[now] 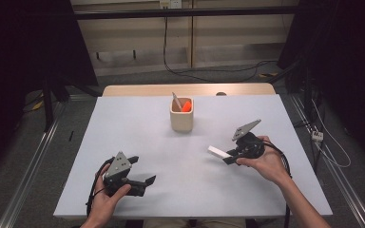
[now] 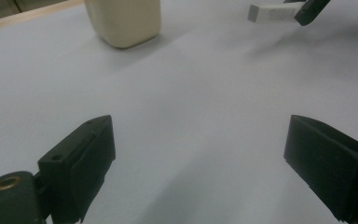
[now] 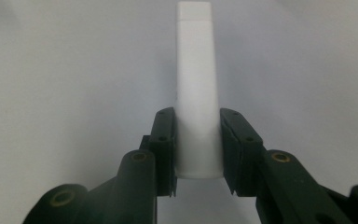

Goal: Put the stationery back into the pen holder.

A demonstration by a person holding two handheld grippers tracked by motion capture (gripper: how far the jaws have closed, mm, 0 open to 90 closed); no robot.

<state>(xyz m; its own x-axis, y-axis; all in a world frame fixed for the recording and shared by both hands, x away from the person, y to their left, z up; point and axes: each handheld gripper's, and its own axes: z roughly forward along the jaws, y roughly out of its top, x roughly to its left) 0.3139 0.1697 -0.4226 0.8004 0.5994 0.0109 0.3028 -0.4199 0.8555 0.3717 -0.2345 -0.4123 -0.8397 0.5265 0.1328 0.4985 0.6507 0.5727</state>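
Presently the white bar (image 3: 195,88) is clamped at one end between the right tongs (image 3: 196,149), held off the tabletop (image 1: 138,137) toward its right edge. It looks light, stiff and smooth; a mid-length grip would resist slipping. Left tongs (image 2: 200,158) gape wide, empty, near the front-left corner.

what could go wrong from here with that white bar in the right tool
The right tool clamps the white bar only at its near end, with most of its length sticking out past the jaws; a quick swing might twist it loose. If it is headed for the beige cup, the orange item and pale stick already inside leave little room, and the bar could catch the rim and tip the cup. The left tool is open, away from the cup, so nothing steadies it.
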